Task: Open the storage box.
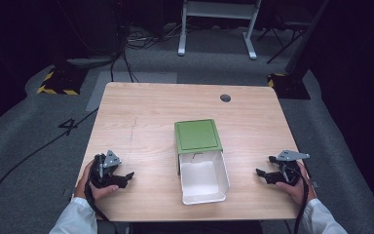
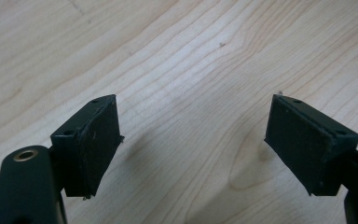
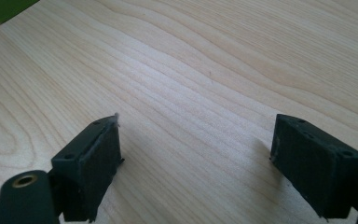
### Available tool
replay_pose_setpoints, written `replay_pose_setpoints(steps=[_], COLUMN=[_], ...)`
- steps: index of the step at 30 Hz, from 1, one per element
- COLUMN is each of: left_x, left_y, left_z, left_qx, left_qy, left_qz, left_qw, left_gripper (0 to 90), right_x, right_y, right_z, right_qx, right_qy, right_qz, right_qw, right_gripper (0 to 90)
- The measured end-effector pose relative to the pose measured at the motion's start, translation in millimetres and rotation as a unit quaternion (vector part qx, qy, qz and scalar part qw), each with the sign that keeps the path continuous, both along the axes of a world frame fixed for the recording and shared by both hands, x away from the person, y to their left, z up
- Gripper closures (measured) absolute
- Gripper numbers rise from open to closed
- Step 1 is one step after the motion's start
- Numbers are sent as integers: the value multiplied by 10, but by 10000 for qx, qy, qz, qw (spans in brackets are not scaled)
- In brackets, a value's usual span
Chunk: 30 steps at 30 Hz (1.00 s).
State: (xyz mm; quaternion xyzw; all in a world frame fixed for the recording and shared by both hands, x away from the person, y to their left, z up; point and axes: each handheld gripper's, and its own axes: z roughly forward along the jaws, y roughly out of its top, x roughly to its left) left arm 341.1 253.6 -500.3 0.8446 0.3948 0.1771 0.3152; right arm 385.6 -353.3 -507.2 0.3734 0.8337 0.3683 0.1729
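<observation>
A wooden tabletop (image 1: 141,122) stands on grey carpet, and near its middle sits a green box (image 1: 197,136) with a white drawer (image 1: 203,181) pulled out toward the near edge. The drawer looks bare inside, its open end facing the person, and a small dark mark shows on its far inner wall just under the green cover.

The left hand-held gripper (image 1: 125,177) rests low over the near-left part of the tabletop, held in the person's left hand (image 1: 97,187), well apart from the box and pointing to the right toward it. Its jaws stand wide apart; the left gripper view shows the 2 black pads (image 2: 98,144) with plain wood grain between them and nothing clamped.

The right hand-held gripper (image 1: 264,173) sits near the right edge, held in the right hand (image 1: 296,187), pointing left toward the drawer and also well apart from it. Its jaws are spread too, bare wood between the pads (image 3: 93,165) in the right gripper view, where a green corner (image 3: 2,9) of the box peeks in at the top left.

White sleeves (image 1: 75,217) come in from the near edge, and a small round hole (image 1: 225,98) marks the far right of the tabletop
</observation>
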Motion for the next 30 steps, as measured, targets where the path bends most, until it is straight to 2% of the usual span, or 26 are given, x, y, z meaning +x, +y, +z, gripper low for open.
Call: replay_pose_setpoints(steps=[4,9,13,30], left_x=[-16,-41,-44,-41], left_y=[102,150,131,131], left_z=[-58,-67,-69,-71], left_qx=[-306,-452,-362,-368], left_qy=[76,64,39,52], left_qz=[121,400,426,390], left_qw=[9994,9982,9984,9985], left_gripper=[175,174,169,167], right_x=[-3,-5,-5,-4], right_y=[-2,-3,-4,2], right_z=[0,-1,-1,-1], right_qx=[3,7,8,-7], right_qy=[1,-1,-1,-3], right_qz=[7,12,15,0], right_qw=[10000,10000,10000,10000], right_gripper=[161,161,161,157])
